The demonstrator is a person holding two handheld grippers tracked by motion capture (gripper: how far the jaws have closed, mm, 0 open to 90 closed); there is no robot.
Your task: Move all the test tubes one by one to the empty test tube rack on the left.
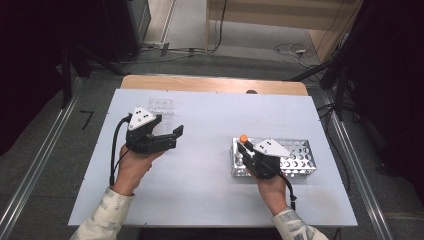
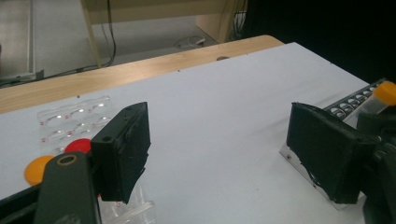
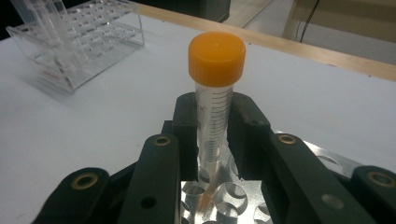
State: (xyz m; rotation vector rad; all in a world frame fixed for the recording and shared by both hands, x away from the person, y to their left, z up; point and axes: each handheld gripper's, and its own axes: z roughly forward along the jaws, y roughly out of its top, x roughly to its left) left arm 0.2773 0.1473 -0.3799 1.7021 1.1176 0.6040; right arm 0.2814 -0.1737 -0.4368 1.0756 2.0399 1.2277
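Observation:
A clear tube with an orange cap (image 3: 216, 58) stands upright over the left end of the metal rack (image 3: 233, 196), and my right gripper (image 3: 214, 130) is shut on its body just below the cap. From above, the right gripper (image 1: 246, 148) and the orange cap (image 1: 243, 138) sit at the left end of the metal rack (image 1: 300, 159). My left gripper (image 1: 170, 126) is held open at the left of the table, nothing between its jaws, right beside a clear plastic rack (image 1: 161, 107). In the left gripper view the left gripper (image 2: 224, 154) gapes wide over bare table.
The clear plastic rack (image 2: 74, 119) lies near the left jaw, with a red cap (image 2: 78, 145) and an orange cap (image 2: 37, 169) by it. The metal rack (image 2: 348, 103) and capped tube (image 2: 385, 93) show far right. A wooden strip (image 1: 210, 84) edges the table's far side.

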